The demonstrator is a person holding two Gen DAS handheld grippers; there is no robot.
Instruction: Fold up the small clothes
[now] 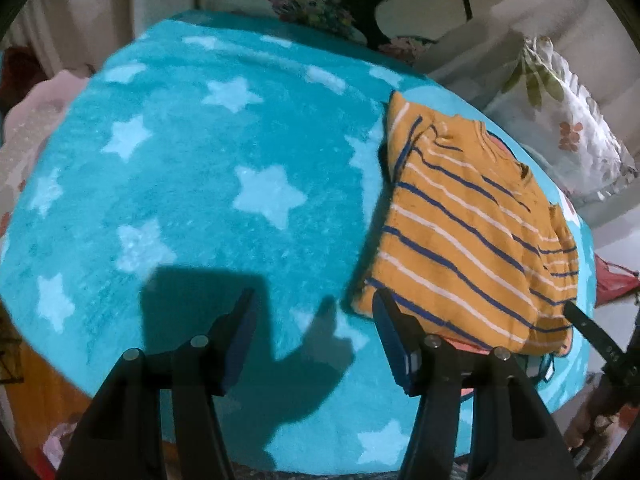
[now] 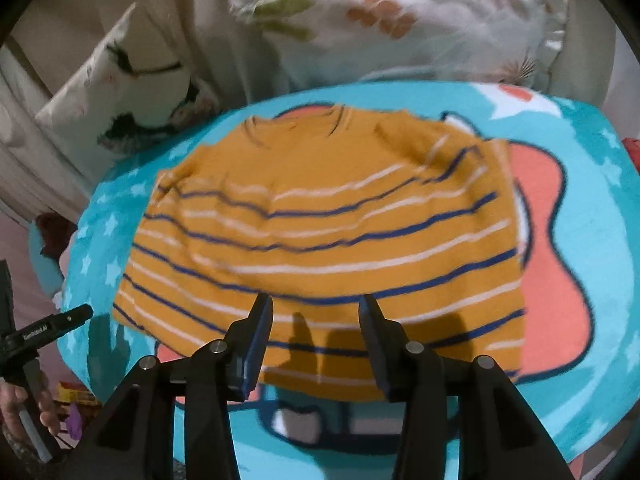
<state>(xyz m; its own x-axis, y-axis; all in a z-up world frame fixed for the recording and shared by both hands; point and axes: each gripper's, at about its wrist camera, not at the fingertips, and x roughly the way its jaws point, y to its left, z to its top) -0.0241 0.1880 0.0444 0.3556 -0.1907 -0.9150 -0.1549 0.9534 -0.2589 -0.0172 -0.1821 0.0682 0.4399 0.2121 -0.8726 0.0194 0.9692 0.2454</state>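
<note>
A turquoise fleece blanket (image 1: 192,184) printed with pale stars covers the working surface and serves as the landmark here; toward one end its print changes to a large cartoon figure in coral (image 2: 556,280) with dark outlines. On that cartoon end lies the shirt (image 2: 320,240), mustard yellow with blue and white stripes, spread flat on the blanket with its neckline toward the far edge and its hem toward the near edge, one sleeve folded in over the body. The left gripper (image 1: 314,300) hangs above the starred part of the blanket, beside the shirt's hem corner, its jaws parted and empty, throwing a dark shadow (image 1: 224,320) on the fleece. The right gripper (image 2: 316,304) hangs over the shirt's near hem, jaws apart with nothing between them and no pad on the cloth. Each tool is carried by a hand (image 2: 24,412) at the blanket's near edge. Beyond the blanket's far edge, cushions lean against a pale backing: one white with a ruffled border and a leaf print (image 2: 400,20), one cream with a dark figure and flowers (image 1: 328,4). Pinkish cloth (image 1: 36,116) lies off the blanket's starred end, and a red item (image 1: 612,280) shows past its cartoon end. Orange-brown wood (image 1: 44,384) appears under the near edge.
</note>
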